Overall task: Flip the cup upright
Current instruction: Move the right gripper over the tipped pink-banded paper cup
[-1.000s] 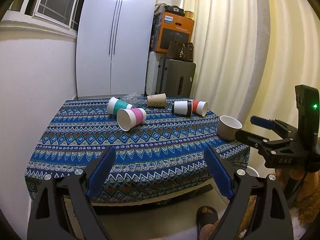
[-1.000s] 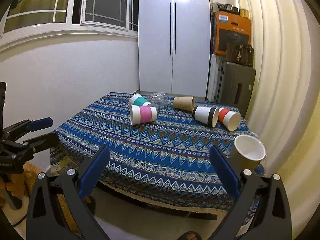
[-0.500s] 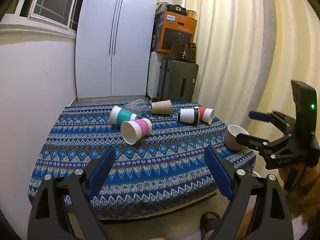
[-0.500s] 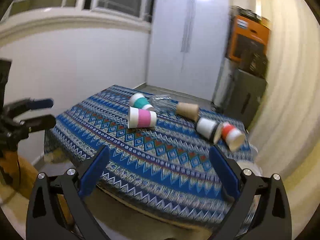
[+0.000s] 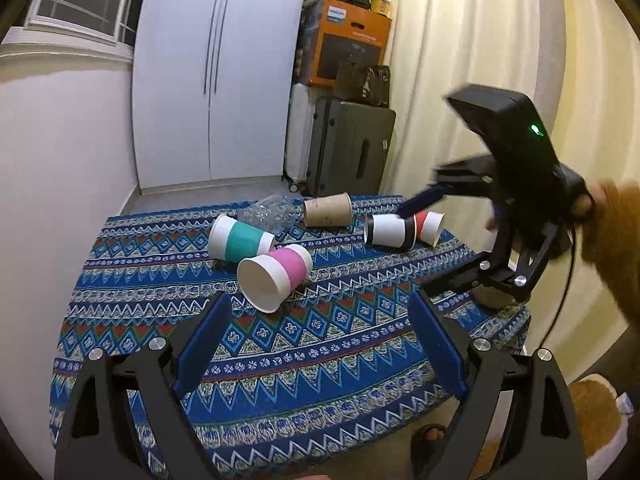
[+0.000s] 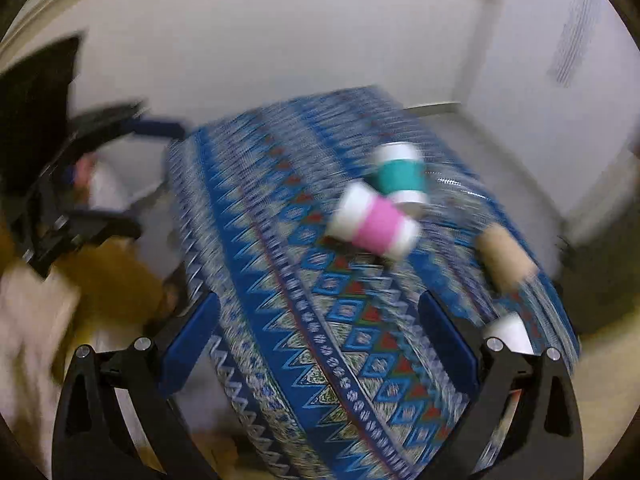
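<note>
Your left gripper [image 5: 320, 344] and right gripper [image 6: 318, 344] both have jaws apart, holding nothing. The pink cup [image 5: 276, 276] lies on its side mid-table [image 5: 320, 360], touching the teal cup [image 5: 240, 238]

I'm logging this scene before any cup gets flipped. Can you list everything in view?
Pink cup: 1, pink and white, on its side, nearest, mouth toward camera.
Teal cup: 1, teal and white, on its side, just behind the pink cup.
Brown cup: 1, kraft brown, on its side, far edge.
Black cup: 1, black and white, on its side, right.
Red cup: 1, red and white, lying against the black cup.
Plastic wrap: 1, clear, crumpled, behind the teal cup.
Tablecloth: 1, blue patterned, covers the table.
Wardrobe: 1, white, back wall.
Suitcase: 1, grey, beside the wardrobe.
Box: 1, orange, above the suitcase.
Curtain: cream, right.
Left gripper: open, empty.
Right gripper: open, empty, view blurred.
</note>
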A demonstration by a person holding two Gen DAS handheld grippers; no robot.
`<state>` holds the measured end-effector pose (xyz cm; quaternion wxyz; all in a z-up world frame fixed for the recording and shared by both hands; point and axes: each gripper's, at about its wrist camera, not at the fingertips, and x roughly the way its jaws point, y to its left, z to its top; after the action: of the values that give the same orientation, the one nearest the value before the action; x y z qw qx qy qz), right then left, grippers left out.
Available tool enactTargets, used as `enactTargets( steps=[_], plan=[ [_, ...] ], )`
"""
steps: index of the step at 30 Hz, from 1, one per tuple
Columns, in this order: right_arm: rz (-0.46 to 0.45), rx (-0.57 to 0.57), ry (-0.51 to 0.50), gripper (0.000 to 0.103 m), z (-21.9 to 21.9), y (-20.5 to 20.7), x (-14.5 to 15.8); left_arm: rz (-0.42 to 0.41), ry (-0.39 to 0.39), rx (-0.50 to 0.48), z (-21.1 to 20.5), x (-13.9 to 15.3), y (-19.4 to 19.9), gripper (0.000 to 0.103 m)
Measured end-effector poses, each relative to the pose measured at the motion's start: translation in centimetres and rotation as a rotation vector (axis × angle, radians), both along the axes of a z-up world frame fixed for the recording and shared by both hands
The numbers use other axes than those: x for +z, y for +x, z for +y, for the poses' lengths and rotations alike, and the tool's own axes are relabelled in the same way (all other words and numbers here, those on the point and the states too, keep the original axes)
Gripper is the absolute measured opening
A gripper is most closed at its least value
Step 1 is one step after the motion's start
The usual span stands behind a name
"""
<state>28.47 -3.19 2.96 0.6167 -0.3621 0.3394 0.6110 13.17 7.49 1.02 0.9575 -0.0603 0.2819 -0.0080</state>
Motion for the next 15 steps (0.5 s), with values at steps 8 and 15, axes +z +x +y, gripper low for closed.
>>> enactTargets(
  steps=[8,15],
  plan=[
    [-0.148,0.346,-0.159,0.098,5.9,1.3,-2.4,0.076,-0.018,-0.047,1.5,-2.7,1.6,0.088],
    [-0.175,0.483,-0.278,0.097,10.8,3.7,-5.3,0.125,-0.031,-0.065,2.0,-4.1,2.1,0.088]
  ],
)
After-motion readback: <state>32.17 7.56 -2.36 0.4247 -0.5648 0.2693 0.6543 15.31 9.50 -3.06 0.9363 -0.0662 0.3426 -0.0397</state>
